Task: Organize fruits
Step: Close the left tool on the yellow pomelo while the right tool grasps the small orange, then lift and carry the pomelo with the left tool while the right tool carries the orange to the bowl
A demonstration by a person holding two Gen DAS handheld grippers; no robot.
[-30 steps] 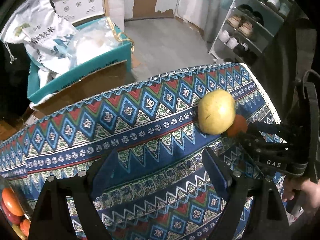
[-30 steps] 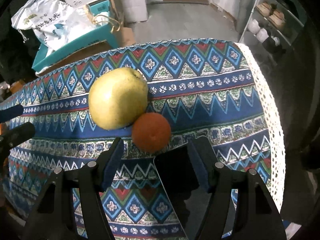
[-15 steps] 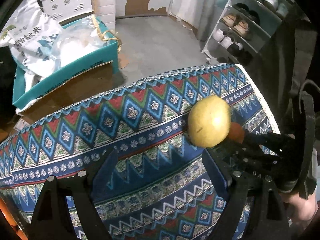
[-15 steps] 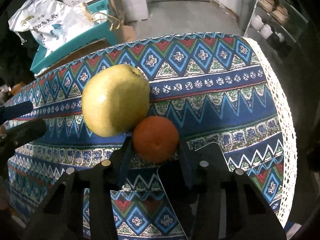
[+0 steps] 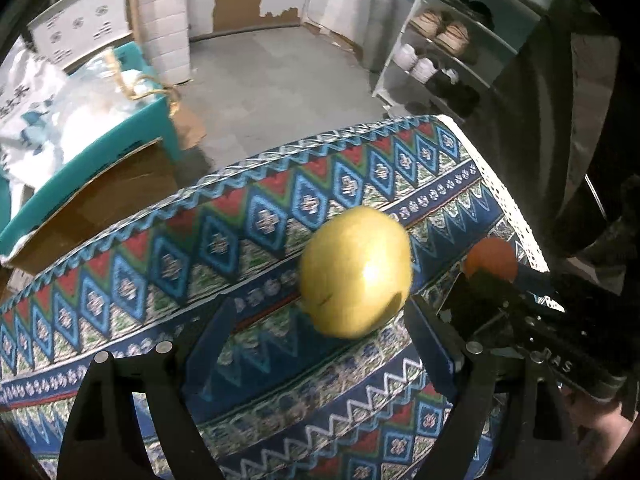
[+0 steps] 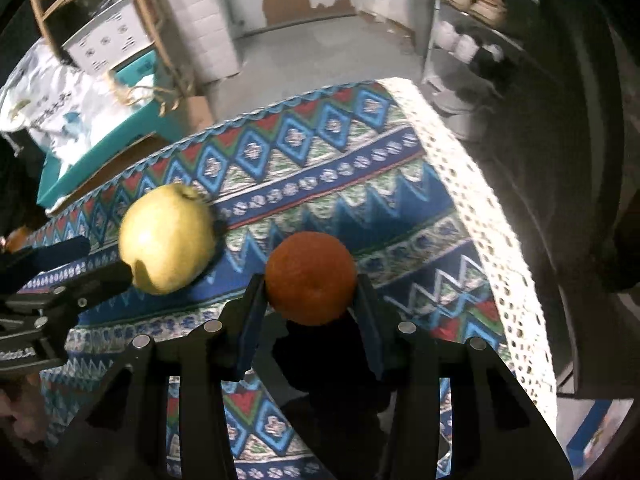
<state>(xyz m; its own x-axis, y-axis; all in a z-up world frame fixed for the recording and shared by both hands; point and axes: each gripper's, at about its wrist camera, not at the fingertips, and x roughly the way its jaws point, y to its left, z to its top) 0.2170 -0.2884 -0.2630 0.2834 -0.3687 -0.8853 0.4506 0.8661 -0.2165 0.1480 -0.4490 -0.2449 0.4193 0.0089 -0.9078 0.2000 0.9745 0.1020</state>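
A yellow-green pear [image 5: 355, 271] lies on the patterned tablecloth [image 5: 240, 216]; it also shows in the right wrist view [image 6: 168, 245]. My left gripper [image 5: 316, 322] is open, its fingers on either side of the pear's near end and wider than it. My right gripper [image 6: 311, 284] is shut on an orange [image 6: 311, 278] and holds it above the cloth, to the right of the pear. In the left wrist view the orange [image 5: 491, 259] shows at the right, in the right gripper's fingers.
The cloth's white lace edge [image 6: 476, 200] marks the table's right end. Beyond the far edge stand a teal box [image 5: 92, 172] with bags and a shoe rack [image 5: 452, 52] on the grey floor.
My right gripper closed on the orange and lifted it away from the pear. My left gripper moved right and forward, so its fingers now flank the pear.
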